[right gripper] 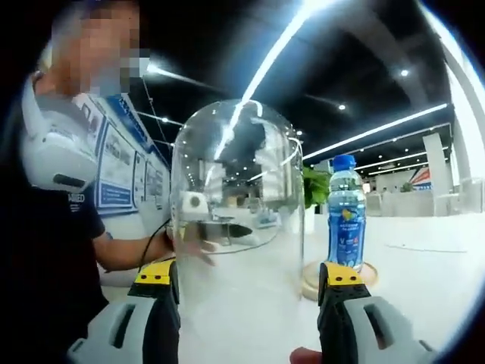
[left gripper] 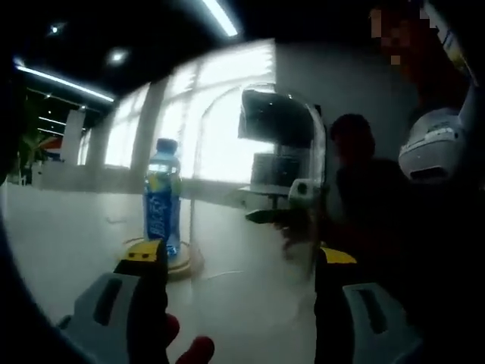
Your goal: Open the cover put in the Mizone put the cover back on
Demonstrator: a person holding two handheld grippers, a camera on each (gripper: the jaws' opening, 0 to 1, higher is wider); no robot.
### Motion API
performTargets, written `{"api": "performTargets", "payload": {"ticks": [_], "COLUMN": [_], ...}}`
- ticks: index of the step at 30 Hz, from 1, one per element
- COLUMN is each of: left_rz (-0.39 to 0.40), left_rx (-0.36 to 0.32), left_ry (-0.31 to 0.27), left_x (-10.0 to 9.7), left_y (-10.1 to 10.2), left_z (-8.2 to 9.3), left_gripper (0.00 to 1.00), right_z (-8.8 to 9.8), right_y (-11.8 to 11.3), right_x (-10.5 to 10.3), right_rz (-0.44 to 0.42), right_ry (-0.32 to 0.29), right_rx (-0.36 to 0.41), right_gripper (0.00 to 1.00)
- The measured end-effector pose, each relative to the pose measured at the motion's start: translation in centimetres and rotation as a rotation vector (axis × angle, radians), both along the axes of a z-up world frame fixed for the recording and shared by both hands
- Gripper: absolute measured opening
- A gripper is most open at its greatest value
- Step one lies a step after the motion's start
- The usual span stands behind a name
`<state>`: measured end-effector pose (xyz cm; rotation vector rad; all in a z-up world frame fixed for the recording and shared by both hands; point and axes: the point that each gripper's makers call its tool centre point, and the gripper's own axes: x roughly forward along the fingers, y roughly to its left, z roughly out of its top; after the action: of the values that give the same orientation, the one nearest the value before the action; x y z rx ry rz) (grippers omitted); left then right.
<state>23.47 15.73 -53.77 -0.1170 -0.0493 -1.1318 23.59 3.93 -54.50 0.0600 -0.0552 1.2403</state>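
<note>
A blue Mizone bottle [left gripper: 162, 199] [right gripper: 346, 214] with a blue cap stands upright on a round wooden base [left gripper: 182, 264] [right gripper: 309, 279] on the white table. The clear glass dome cover [left gripper: 258, 174] [right gripper: 235, 189] is off the base, held in the air beside the bottle. My left gripper [left gripper: 239, 258] has its jaws pressed on the dome's two sides. My right gripper [right gripper: 246, 277] clasps the dome the same way from the opposite side. Through the glass each view shows the other gripper [left gripper: 279, 216] [right gripper: 218, 227].
The white table [left gripper: 68, 243] [right gripper: 424, 280] stretches around the base. A person in a dark shirt [left gripper: 394, 227] [right gripper: 45, 250] stands close behind the dome, with a white device [left gripper: 436, 148] [right gripper: 57, 159] at the chest. Bright windows and ceiling lights lie beyond.
</note>
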Motion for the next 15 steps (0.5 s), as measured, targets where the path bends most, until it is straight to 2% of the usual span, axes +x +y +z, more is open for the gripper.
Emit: {"api": "performTargets", "payload": {"ticks": [7,15], "left_rz": [-0.054,-0.101], "left_rx": [0.009,0.022], "left_ry": [-0.003,0.011], "left_x": [0.0,0.3], "left_y": [-1.0,-2.3], "left_z": [0.4,0.6], "left_gripper": [0.69,0.73], "right_z": [0.4,0.9], "right_y": [0.9,2.2], "right_x": [0.4,0.8], "right_rz": [0.041,0.098], "right_ry": [-0.007,-0.014], "right_rx": [-0.038,-0.068], "right_gripper": [0.72,0.78]}}
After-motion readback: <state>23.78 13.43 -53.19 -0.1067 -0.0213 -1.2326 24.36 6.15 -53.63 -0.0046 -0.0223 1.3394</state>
